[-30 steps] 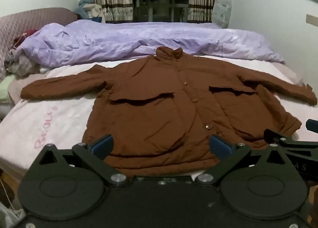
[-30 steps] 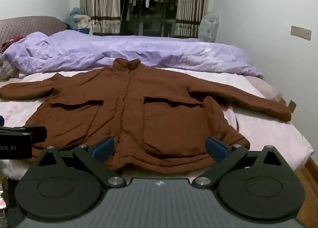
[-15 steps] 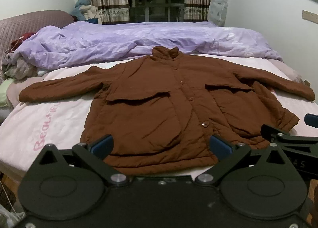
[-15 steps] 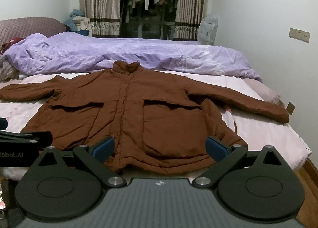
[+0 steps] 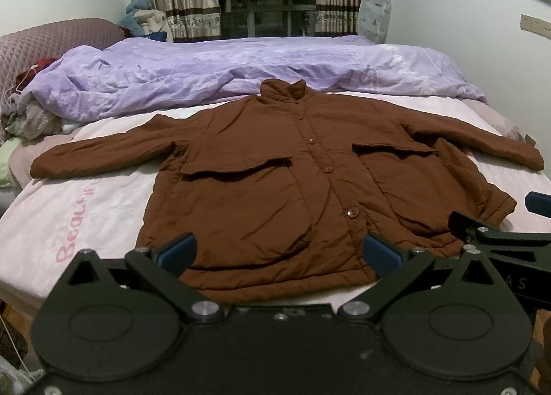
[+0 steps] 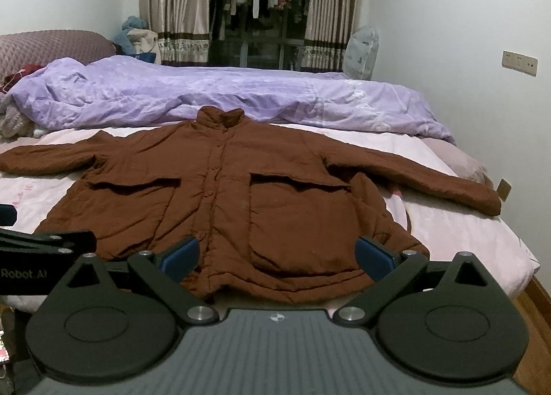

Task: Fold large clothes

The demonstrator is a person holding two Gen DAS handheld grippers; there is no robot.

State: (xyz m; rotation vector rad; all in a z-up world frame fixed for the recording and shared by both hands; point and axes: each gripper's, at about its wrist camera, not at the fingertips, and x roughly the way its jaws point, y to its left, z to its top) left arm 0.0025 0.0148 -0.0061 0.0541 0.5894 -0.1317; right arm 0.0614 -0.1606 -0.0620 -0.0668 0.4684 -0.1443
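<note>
**A:** What has changed over the last second?

**B:** Very little on the bed (image 5: 86, 209). The brown jacket (image 5: 275, 195) lies exactly as it did: front up, buttoned, collar toward the purple duvet (image 5: 241, 74), both sleeves spread out to the sides, hem at the near edge of the mattress. Only the views have shifted. Both cameras have tipped up a little, so the curtains (image 6: 172, 6) and the hanging clothes behind them show more than before, and the jacket sits slightly lower in frame.

**A:** And the tools?

**B:** The left tool (image 5: 279, 252) has its 2 blue pads wide apart, nothing between them, hanging over the hem near the bottom button. The right tool (image 6: 277, 252) is spread just as wide and empty, over the hem on the jacket's other half. Each one shows at the edge of the other's view, so they sit side by side.

**A:** So what does that mean for the folding?

**B:** I'd judge it hasn't begun. No fold is in the cloth and nothing is gripped. The likely opening is a sleeve brought in across the chest, and both sleeves lie well away from the tools.
</note>
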